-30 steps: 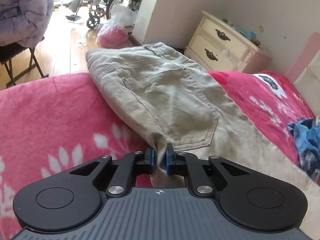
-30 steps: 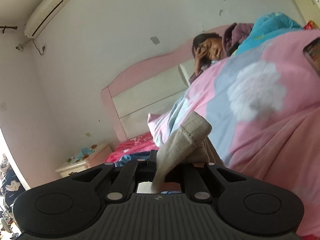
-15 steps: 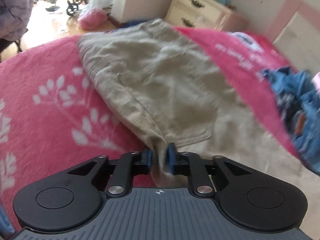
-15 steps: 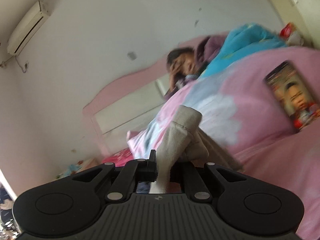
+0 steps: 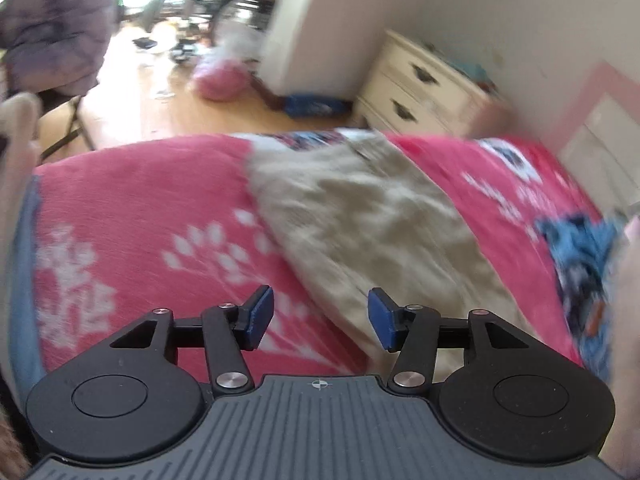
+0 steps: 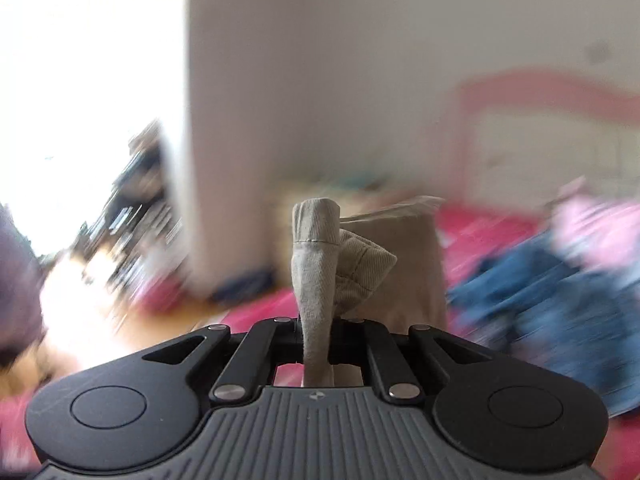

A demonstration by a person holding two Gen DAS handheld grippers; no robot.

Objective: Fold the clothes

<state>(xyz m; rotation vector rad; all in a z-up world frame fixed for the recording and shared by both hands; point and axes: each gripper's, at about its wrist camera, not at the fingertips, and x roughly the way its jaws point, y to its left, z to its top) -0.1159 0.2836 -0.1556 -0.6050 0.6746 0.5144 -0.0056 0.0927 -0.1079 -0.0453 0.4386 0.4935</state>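
Note:
Beige trousers (image 5: 372, 216) lie spread on the red flowered blanket (image 5: 132, 216) of the bed. My left gripper (image 5: 318, 316) hovers just above the trousers' near edge; its jaws are opening, and its blue pads (image 5: 260, 312) touch no cloth. In the right wrist view my right gripper (image 6: 316, 328) is shut on a hem end of the beige trousers (image 6: 316, 264), which stands up in a bunched fold between the fingers. The rest of that trouser leg (image 6: 404, 276) runs away over the bed behind it. This view is heavily blurred.
A blue garment (image 5: 580, 264) lies crumpled on the bed to the right. A cream nightstand (image 5: 420, 84) and a pink headboard (image 5: 592, 120) stand behind the bed. Beyond the bed's left edge are wooden floor, a pink bag (image 5: 218, 82), a wheelchair (image 5: 236, 4) and a folding chair.
My left gripper has let go of the trousers' edge and opened, drawing back a little. My right gripper, still shut on the hem, has swung from facing the headboard side across toward the nightstand wall.

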